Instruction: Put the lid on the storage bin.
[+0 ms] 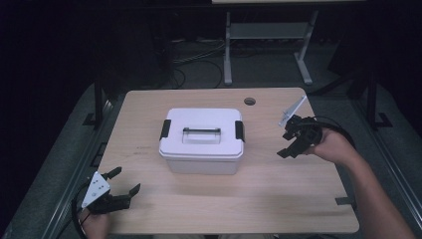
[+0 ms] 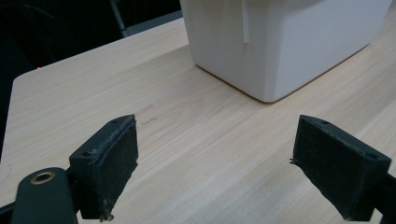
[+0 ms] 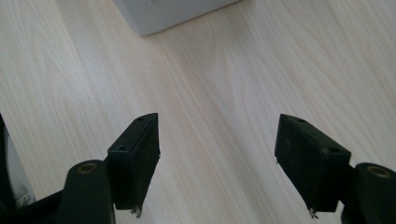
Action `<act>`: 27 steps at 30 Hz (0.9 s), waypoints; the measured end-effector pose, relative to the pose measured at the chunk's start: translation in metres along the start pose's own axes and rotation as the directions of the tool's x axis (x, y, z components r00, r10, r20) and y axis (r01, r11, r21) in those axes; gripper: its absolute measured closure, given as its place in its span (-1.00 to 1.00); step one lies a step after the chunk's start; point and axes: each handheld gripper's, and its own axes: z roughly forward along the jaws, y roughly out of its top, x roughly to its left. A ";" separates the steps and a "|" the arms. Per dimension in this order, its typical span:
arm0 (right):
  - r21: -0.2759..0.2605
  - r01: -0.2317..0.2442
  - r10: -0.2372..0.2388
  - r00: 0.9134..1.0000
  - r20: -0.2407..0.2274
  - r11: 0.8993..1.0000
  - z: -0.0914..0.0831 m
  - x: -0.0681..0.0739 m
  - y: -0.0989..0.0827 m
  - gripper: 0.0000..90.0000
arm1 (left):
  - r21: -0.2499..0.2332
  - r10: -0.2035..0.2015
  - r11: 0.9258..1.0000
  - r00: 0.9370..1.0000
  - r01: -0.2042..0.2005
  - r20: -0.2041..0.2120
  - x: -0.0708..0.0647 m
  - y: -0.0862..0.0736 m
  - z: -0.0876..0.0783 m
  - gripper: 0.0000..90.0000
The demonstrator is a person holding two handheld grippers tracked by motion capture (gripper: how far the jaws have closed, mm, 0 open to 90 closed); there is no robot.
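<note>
From the high view, a white lidded storage box (image 1: 201,141) sits near the middle of the light wooden table (image 1: 259,196), its lid closed, with a black latch (image 1: 165,129) on each short end and a clear handle (image 1: 201,134) lying flat in a recess on top. That view alone gives the lid, the latches and the handle; the two gripper views catch just the box's lower walls.

The left gripper (image 1: 123,181) is at the near left corner of the table, its grey three-cornered plate (image 1: 95,189) facing up, and it points towards the box from well apart. In the left gripper view its jaws stand wide with nothing between them but bare table, and the box's near corner (image 2: 266,51) rises ahead and a little to the right, with a moulded rib running down its wall.

The right gripper (image 1: 287,144) is held in a hand (image 1: 332,146) at the right side of the table, near the box's right end but clear of it, and seems to hover a little above the table, though the height is hard to judge from above. Its jaws are spread and empty too. In the right gripper view they frame plain wood grain, and only a small piece of the box (image 3: 168,11) shows at the top edge, ahead and to the left of them.
</note>
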 end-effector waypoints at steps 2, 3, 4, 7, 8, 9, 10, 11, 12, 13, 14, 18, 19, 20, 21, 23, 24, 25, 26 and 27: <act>-0.003 -0.005 0.005 1.000 0.000 1.000 0.000 0.001 -0.003 -0.33 | -0.001 0.001 1.000 1.000 -0.001 0.000 0.000 0.000 0.000 -0.70; -0.007 -0.006 0.006 1.000 0.000 1.000 0.001 0.001 -0.005 -0.33 | -0.001 0.000 1.000 1.000 0.000 0.000 0.000 0.000 0.000 -0.70; -0.007 -0.005 0.005 1.000 0.003 1.000 0.001 0.001 -0.007 -0.33 | -0.001 -0.001 1.000 1.000 0.001 0.000 0.000 0.000 0.000 -0.70; -0.013 -0.013 0.013 1.000 0.003 1.000 0.001 0.002 -0.013 -0.33 | 0.000 0.003 1.000 1.000 -0.003 -0.001 -0.001 0.000 0.000 -0.70; -0.011 -0.014 0.014 1.000 0.004 1.000 0.001 0.002 -0.015 -0.34 | 0.000 0.004 1.000 1.000 -0.004 -0.001 -0.001 0.000 0.000 -0.70; -0.013 -0.016 0.016 1.000 0.005 1.000 0.002 0.002 -0.018 -0.34 | 0.001 0.004 1.000 1.000 -0.004 0.002 -0.001 0.000 0.000 -0.70; -0.014 -0.022 0.022 1.000 0.002 1.000 0.003 0.002 -0.021 -0.34 | 0.001 0.006 1.000 1.000 -0.006 0.002 -0.001 0.001 0.000 -0.70; -0.012 -0.025 0.025 1.000 0.003 1.000 0.004 0.002 -0.023 -0.34 | 0.000 0.008 1.000 1.000 -0.008 0.001 -0.001 0.001 0.000 -0.70; -0.011 -0.032 0.032 0.999 0.001 0.999 0.005 0.002 -0.027 -0.34 | -0.001 0.008 1.000 1.000 -0.008 0.001 -0.001 0.000 0.000 -0.70; -0.013 -0.038 0.037 0.999 -0.001 0.999 0.006 0.002 -0.029 -0.34 | -0.001 0.006 1.000 1.000 -0.006 0.001 -0.001 0.000 0.000 -0.70; -0.014 -0.038 0.038 0.999 0.000 0.999 0.006 0.002 -0.031 -0.34 | 0.001 0.004 1.000 1.000 -0.004 0.001 -0.001 0.000 0.000 -0.70; -0.014 -0.050 0.050 0.999 -0.006 0.999 0.009 0.002 -0.040 -0.35 | 0.003 0.006 1.000 1.000 -0.006 0.001 -0.002 0.000 0.000 -0.70; -0.015 -0.053 0.053 0.999 -0.007 0.998 0.010 0.002 -0.043 -0.35 | 0.003 0.004 1.000 1.000 -0.004 0.001 -0.002 0.000 0.000 -0.70; -0.015 -0.059 0.059 0.998 -0.007 0.998 0.010 0.002 -0.045 -0.35 | 0.003 0.005 1.000 1.000 -0.005 0.001 -0.002 0.000 0.000 -0.70; -0.017 -0.061 0.060 0.998 -0.009 0.998 0.011 0.002 -0.047 -0.35 | 0.002 0.007 1.000 1.000 -0.007 0.001 -0.002 0.000 0.000 -0.70; -0.018 -0.069 0.069 0.998 -0.010 0.997 0.012 0.002 -0.051 -0.36 | 0.003 0.009 1.000 1.000 -0.009 0.000 -0.002 0.001 0.000 -0.70; -0.017 -0.074 0.074 0.997 -0.012 0.997 0.012 0.003 -0.053 -0.36 | 0.003 0.008 1.000 1.000 -0.008 0.000 -0.002 0.001 0.000 -0.70; -0.017 -0.074 0.074 0.997 -0.010 0.997 0.012 0.003 -0.054 -0.36 | 0.001 0.005 1.000 1.000 -0.005 0.001 -0.002 0.001 0.000 -0.70; -0.014 -0.075 0.075 0.997 -0.010 0.997 0.013 0.003 -0.056 -0.36 | -0.001 0.005 1.000 1.000 -0.005 0.001 -0.002 0.001 -0.001 -0.70; -0.013 -0.079 0.079 0.997 -0.013 0.997 0.013 0.004 -0.058 -0.36 | -0.001 0.004 1.000 1.000 -0.004 -0.002 -0.002 0.000 -0.001 -0.70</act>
